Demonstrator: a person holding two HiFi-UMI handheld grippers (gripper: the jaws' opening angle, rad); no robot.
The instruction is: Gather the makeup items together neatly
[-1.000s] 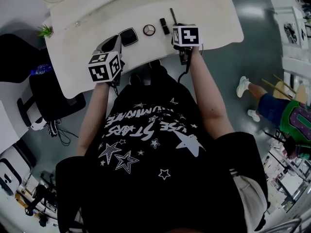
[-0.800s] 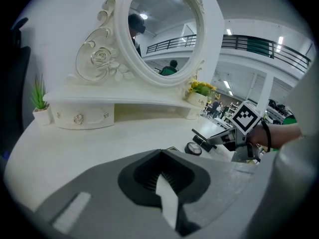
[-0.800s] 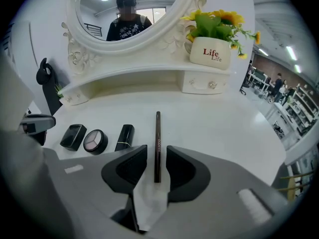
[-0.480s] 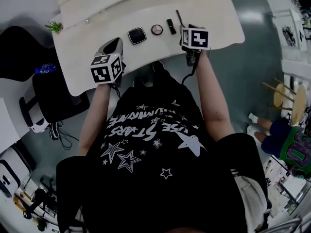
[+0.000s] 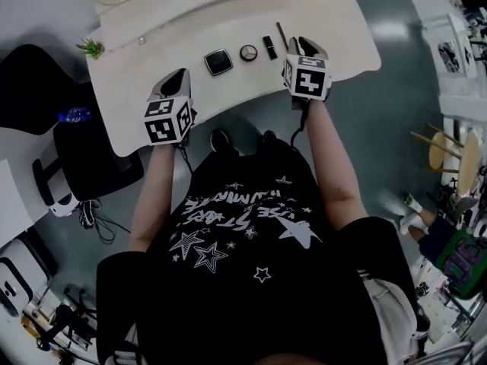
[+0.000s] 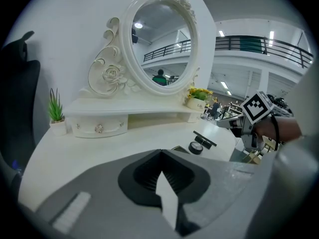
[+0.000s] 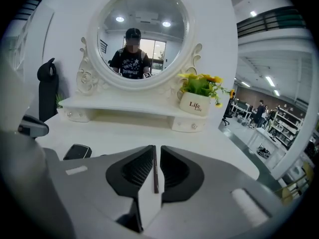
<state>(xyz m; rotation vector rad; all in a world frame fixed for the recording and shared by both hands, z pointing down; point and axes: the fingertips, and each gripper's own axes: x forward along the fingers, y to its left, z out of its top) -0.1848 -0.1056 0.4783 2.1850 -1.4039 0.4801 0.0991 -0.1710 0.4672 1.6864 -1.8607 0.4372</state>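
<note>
Your left gripper (image 5: 176,80) hovers over the near edge of the counter (image 5: 144,59), fingers pressed together on nothing. To its right, a square compact (image 5: 218,61), a round compact (image 5: 249,52), a lipstick (image 5: 269,47) and a pencil (image 5: 282,36) lie in a row. Your right gripper (image 5: 304,44) is just beside the pencil, fingers almost together, gripping nothing.

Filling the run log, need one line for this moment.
left gripper shut, empty | right gripper narrow gap, pencil in line, grip unclear | square compact, lipstick ungrasped
</note>
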